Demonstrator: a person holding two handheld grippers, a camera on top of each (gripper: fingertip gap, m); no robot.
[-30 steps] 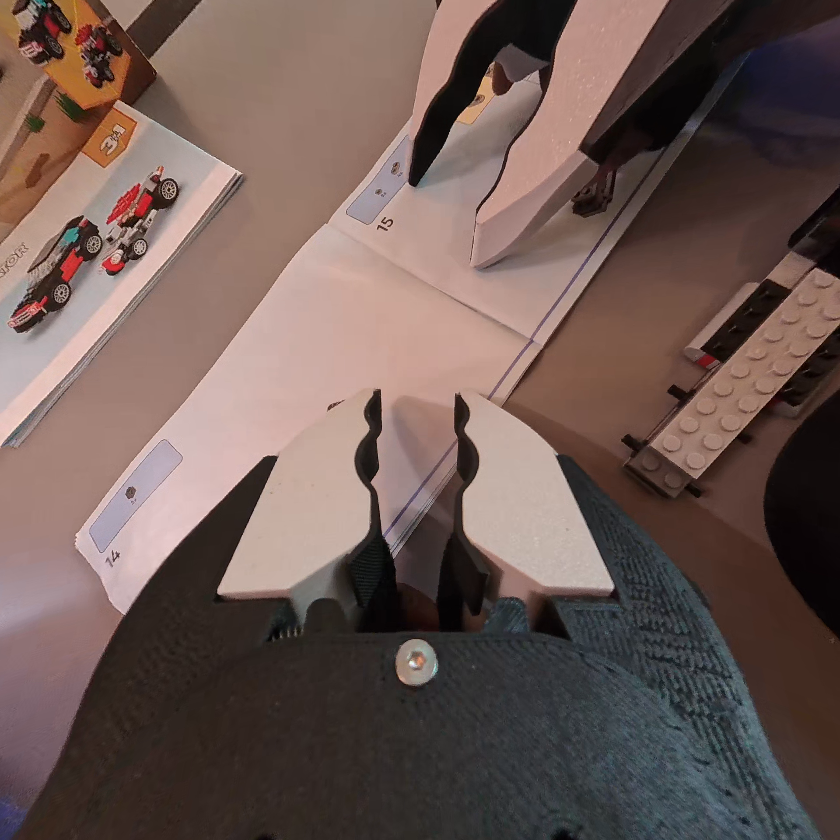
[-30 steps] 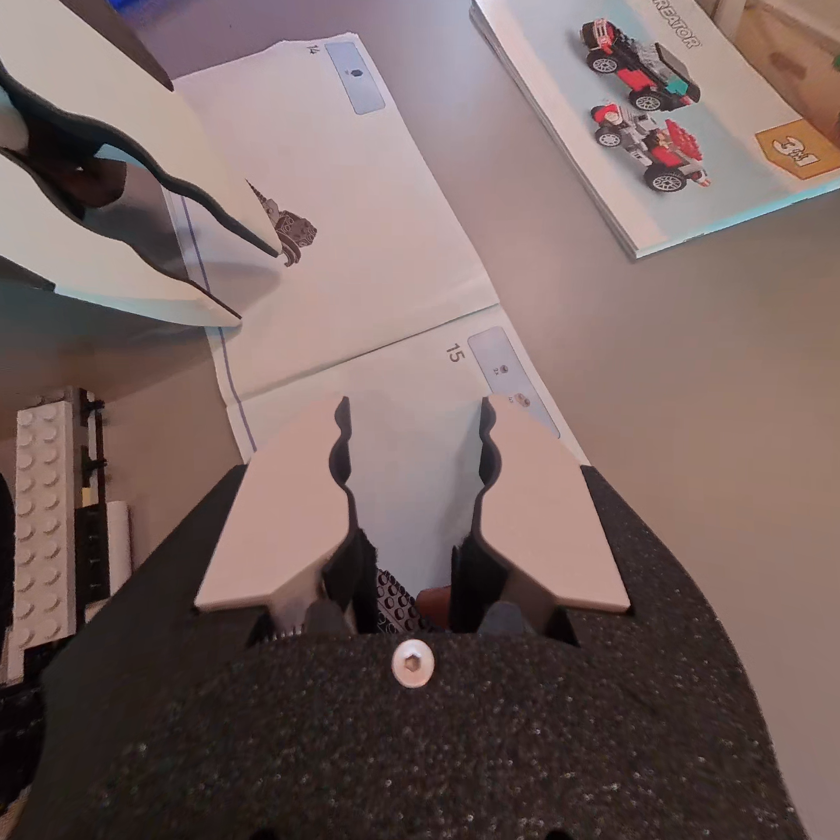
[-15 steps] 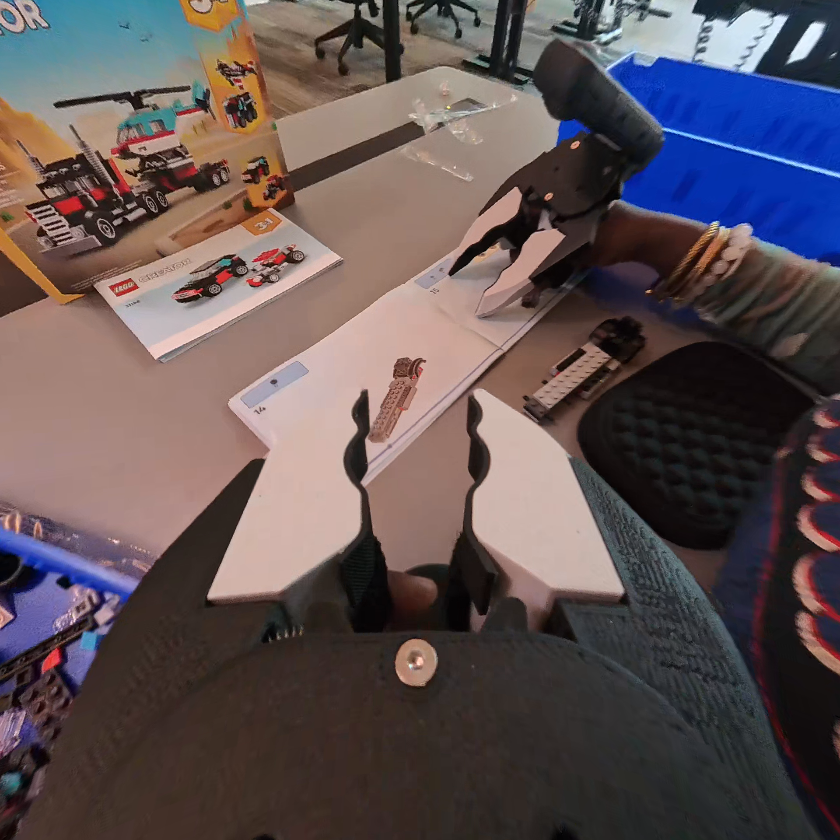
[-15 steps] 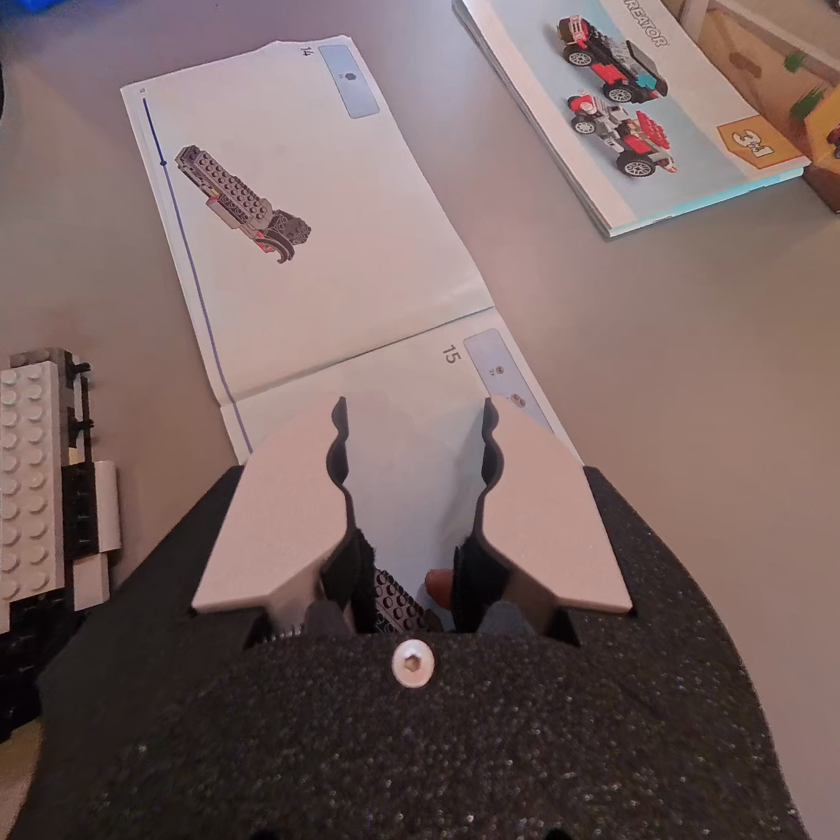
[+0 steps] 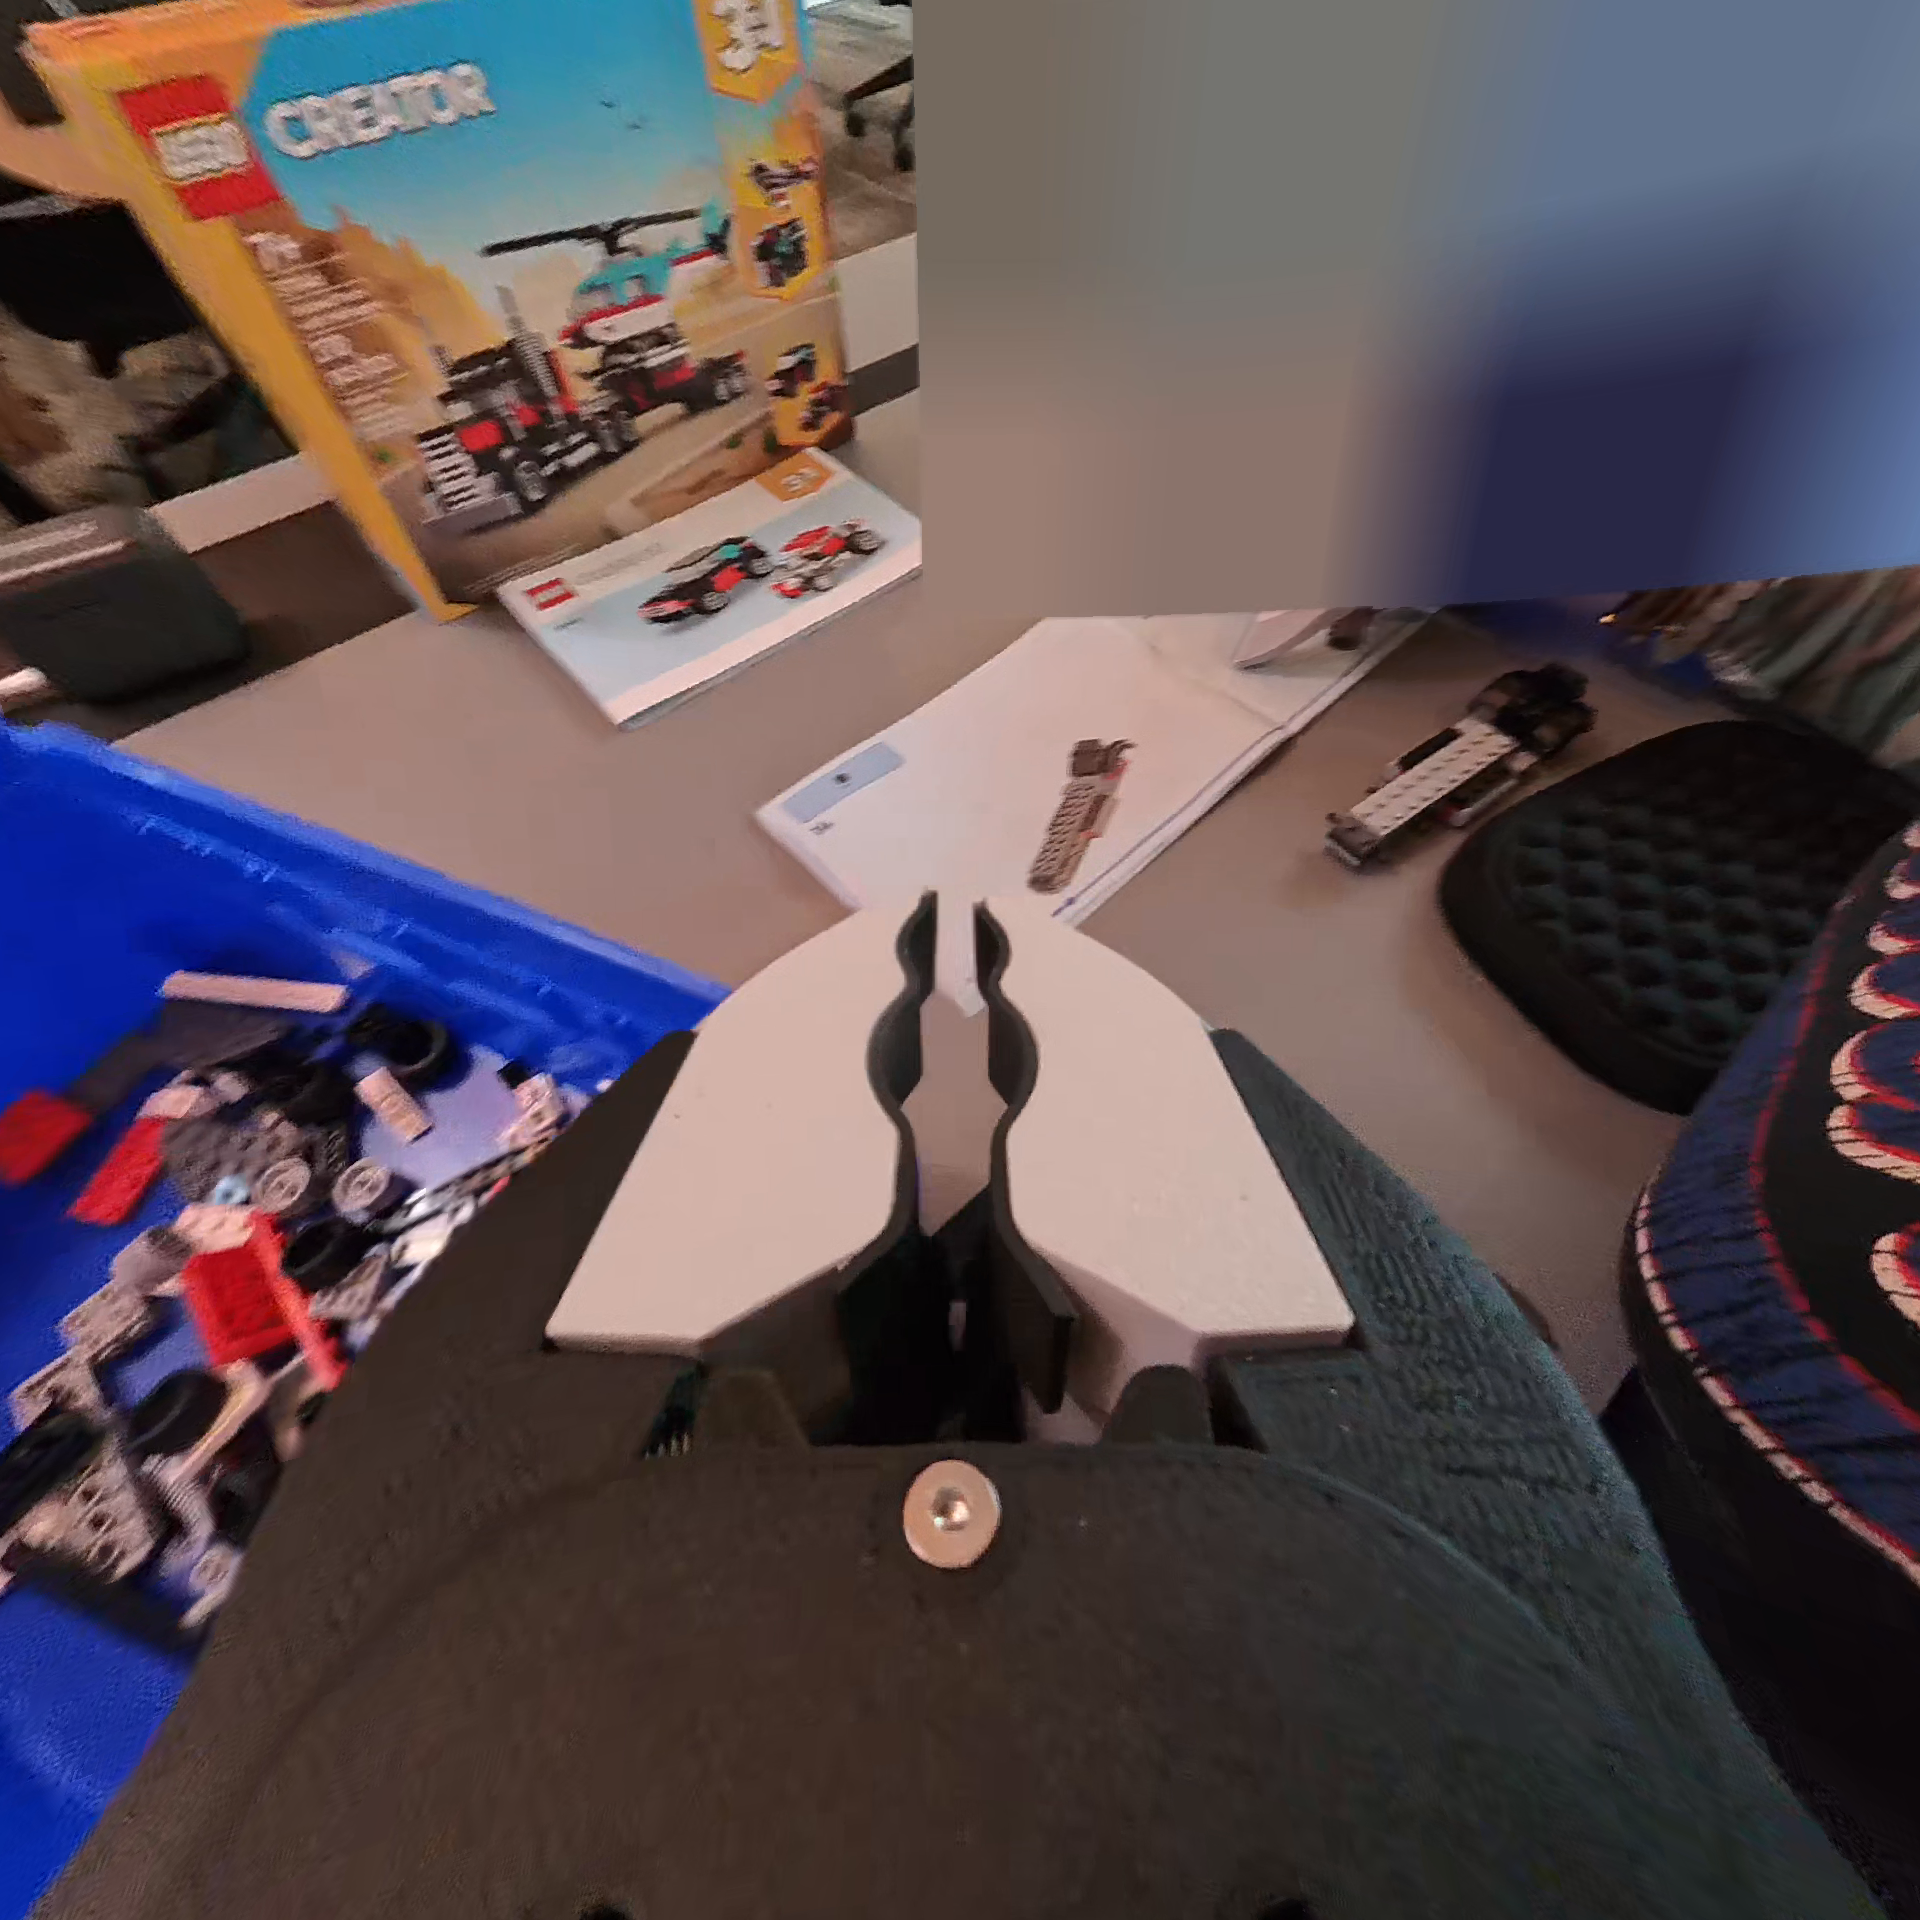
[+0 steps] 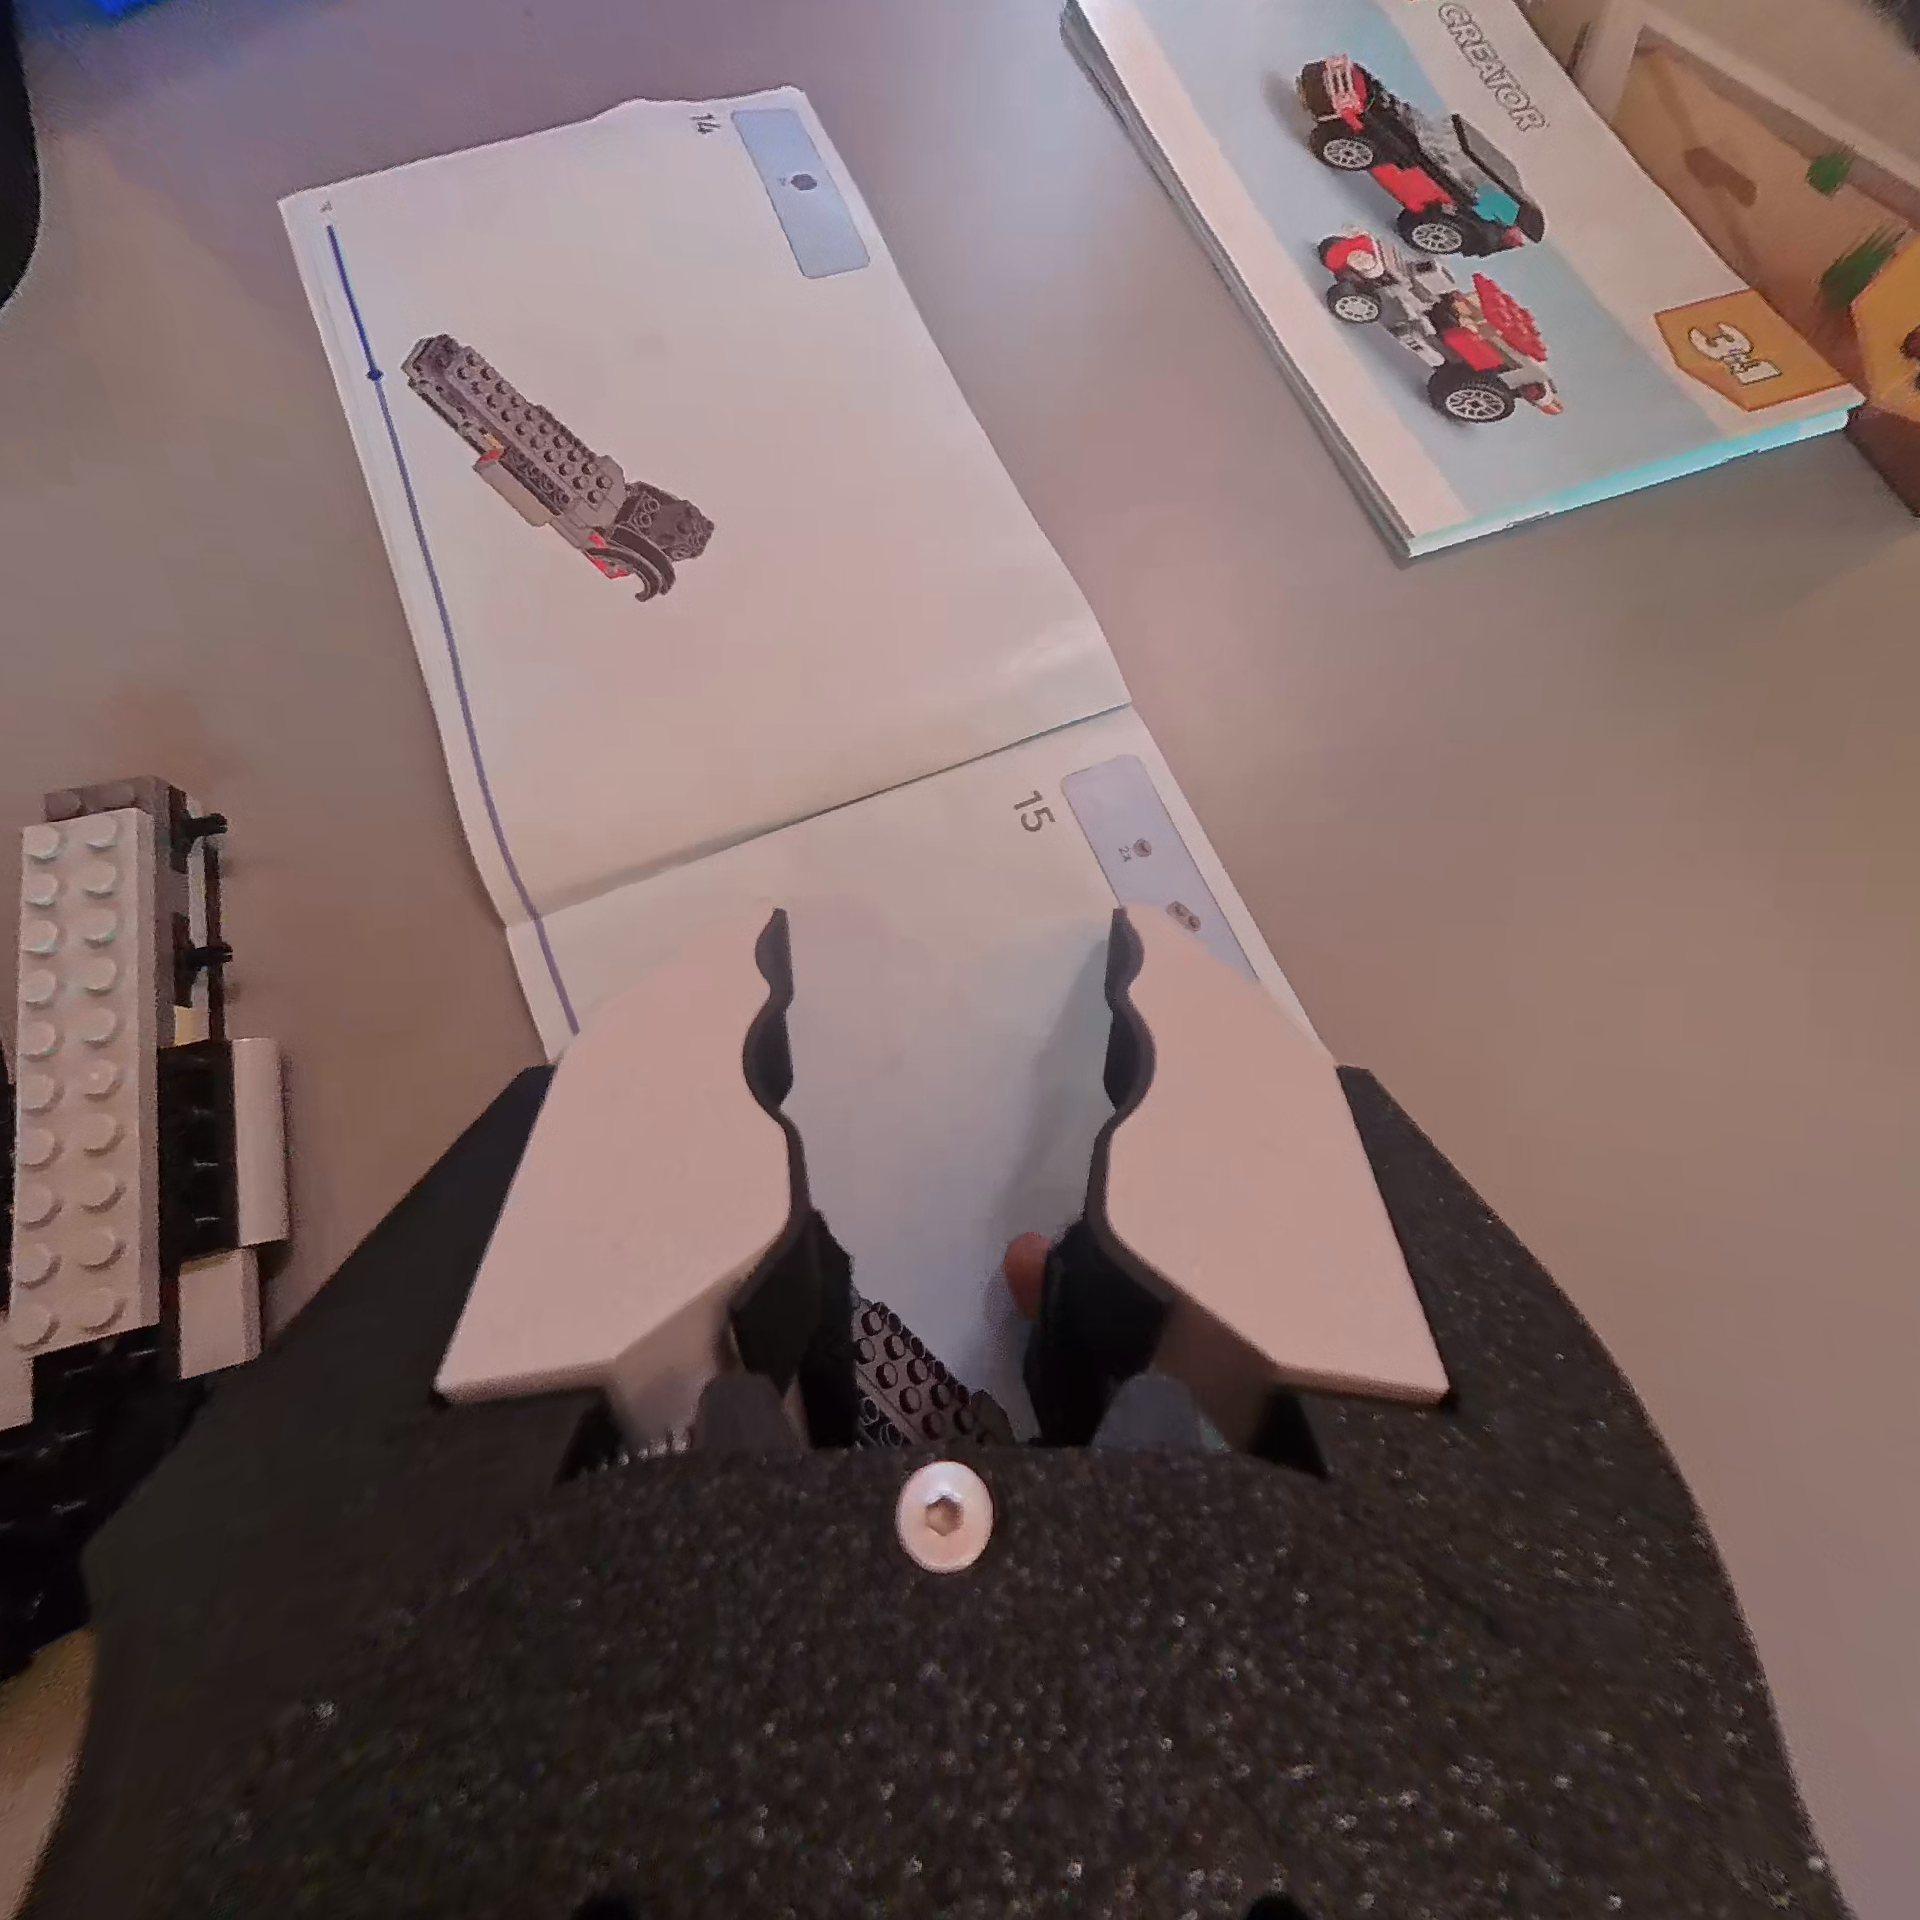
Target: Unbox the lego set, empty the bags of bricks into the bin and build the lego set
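My left gripper (image 5: 954, 914) is shut and empty. It hovers at the edge of the blue bin (image 5: 312, 883), which holds several loose bricks (image 5: 239, 1226). The open instruction booklet (image 5: 1039, 769) lies ahead of it on the grey table. My right gripper (image 6: 948, 920) is open and empty, low over the near page of that booklet (image 6: 675, 468). The partial build, a white studded plate on black parts (image 6: 94, 1070), lies left of the right gripper. It also shows in the left wrist view (image 5: 1455, 758).
The lego box (image 5: 499, 291) stands at the back with a closed booklet (image 5: 717, 603) in front of it; that booklet also shows in the right wrist view (image 6: 1455, 260). A black padded cushion (image 5: 1662, 914) and a patterned sleeve (image 5: 1818, 1247) are on the right. The left gripper's tips are roughly 30 centimeters from the right gripper's.
My left gripper pulled back from the booklet, swung left to the bin and its jaws closed. The right gripper stayed open over the same page.
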